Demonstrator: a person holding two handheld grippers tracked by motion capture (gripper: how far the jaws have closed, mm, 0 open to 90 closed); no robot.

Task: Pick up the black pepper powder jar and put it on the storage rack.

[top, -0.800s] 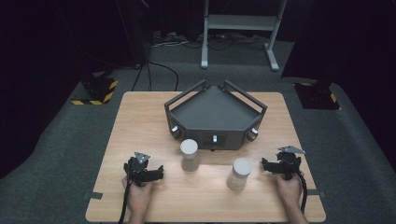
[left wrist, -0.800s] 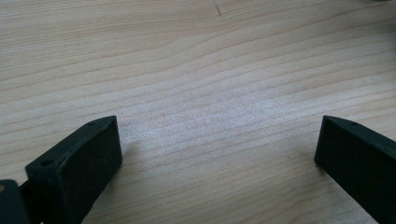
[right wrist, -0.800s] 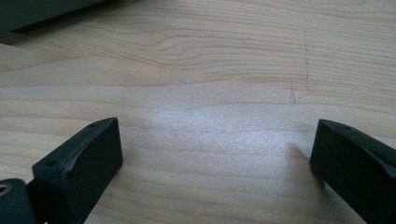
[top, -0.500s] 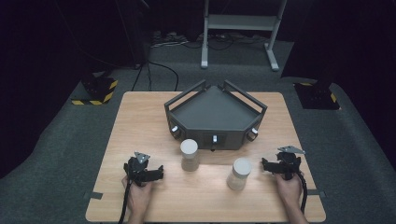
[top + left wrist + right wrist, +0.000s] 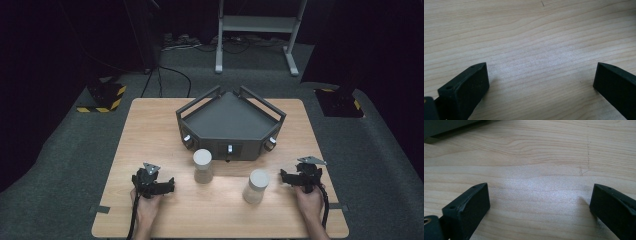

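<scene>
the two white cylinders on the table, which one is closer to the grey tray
The left white cylinder: it stands just in front of the grey tray, near its front wall. The right white cylinder stands farther back toward the person, nearer the right gripper.

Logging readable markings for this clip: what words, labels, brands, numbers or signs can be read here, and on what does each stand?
None can be read.
The two pale upright cylinders show plain sides, no label.
The dark grey angular tray with knobs shows no lettering; its front knobs are too small to tell.
The yellow-and-black striped floor bases bear a hazard pattern, no words.
The light wooden table shows grain and faint marks, no text.
</scene>
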